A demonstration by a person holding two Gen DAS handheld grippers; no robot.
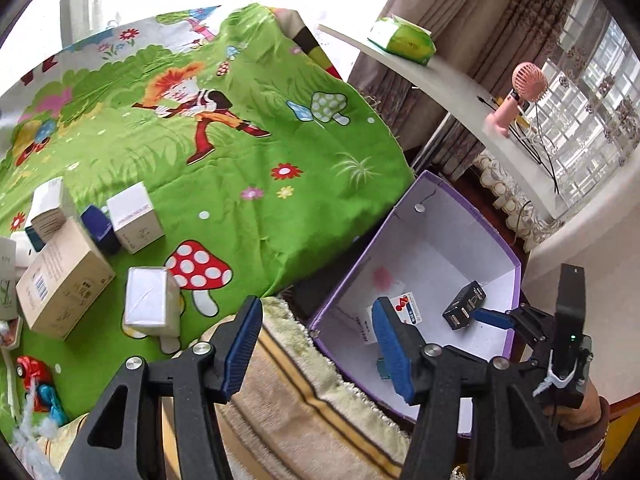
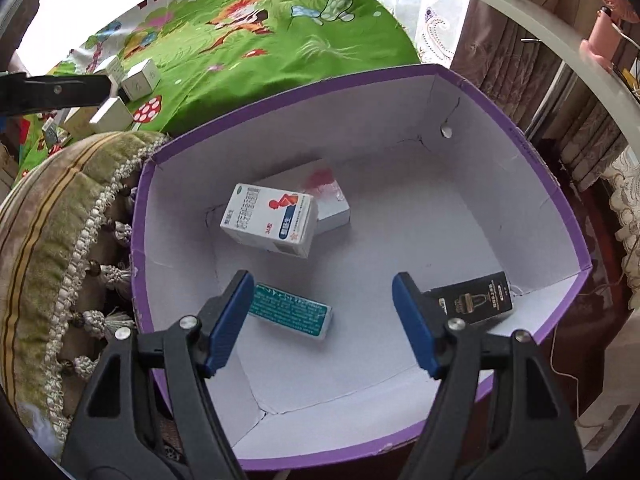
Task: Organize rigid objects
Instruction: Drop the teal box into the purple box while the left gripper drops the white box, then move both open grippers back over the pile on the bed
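Observation:
A purple box (image 2: 532, 160) with a white inside stands beside the bed; it also shows in the left wrist view (image 1: 516, 256). In it lie a white medicine carton (image 2: 272, 220), a white flat box (image 2: 332, 200), a teal box (image 2: 292, 314) and a black box (image 2: 476, 300). My right gripper (image 2: 320, 320) is open and empty above the box's near side. My left gripper (image 1: 316, 344) is open and empty over a striped cushion (image 1: 304, 412). Several small cartons (image 1: 64, 276) (image 1: 136, 216) (image 1: 150, 300) lie on the green bedsheet (image 1: 248, 168).
A red and blue toy car (image 1: 36, 380) lies at the sheet's left edge. A white shelf (image 1: 460, 88) at the right carries a green tissue pack (image 1: 404, 38) and a pink fan (image 1: 520, 92). Curtains and a window are behind it.

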